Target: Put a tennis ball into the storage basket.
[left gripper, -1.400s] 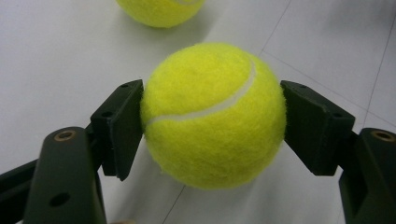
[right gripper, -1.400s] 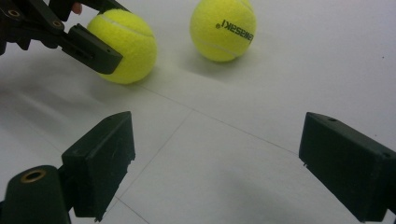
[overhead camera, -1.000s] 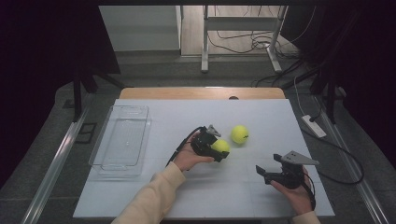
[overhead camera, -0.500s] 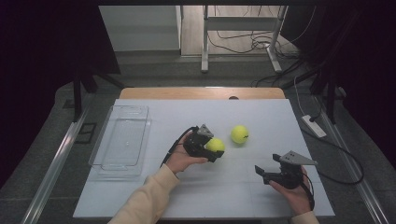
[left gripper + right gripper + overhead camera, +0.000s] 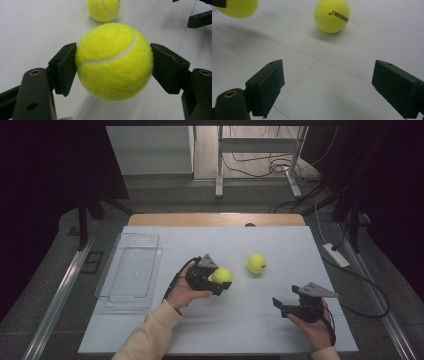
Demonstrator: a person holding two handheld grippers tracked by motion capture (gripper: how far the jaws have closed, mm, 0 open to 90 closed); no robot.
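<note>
Just left of table centre, clamped in the left gripper (image 5: pixel 219 281) and lifted clear: one tennis ball (image 5: pixel 114 61), clear tray (image 5: pixel 129 270) off to its left; second ball (image 5: pixel 256 264) resting ahead-left of the wide-open, empty right gripper (image 5: pixel 278 304).

Bare white table (image 5: pixel 240 320) lies open across the near middle, between the left gripper (image 5: pixel 216 281) clamped on a held tennis ball (image 5: pixel 222 275) and the right gripper (image 5: pixel 281 305), whose jaws stand wide with nothing between them. A loose tennis ball (image 5: pixel 256 264) sits farther off, just right of the held one, narrowing that gap. A clear tray (image 5: pixel 129 271) blocks the left side. The far strip and right edge stay free.
</note>
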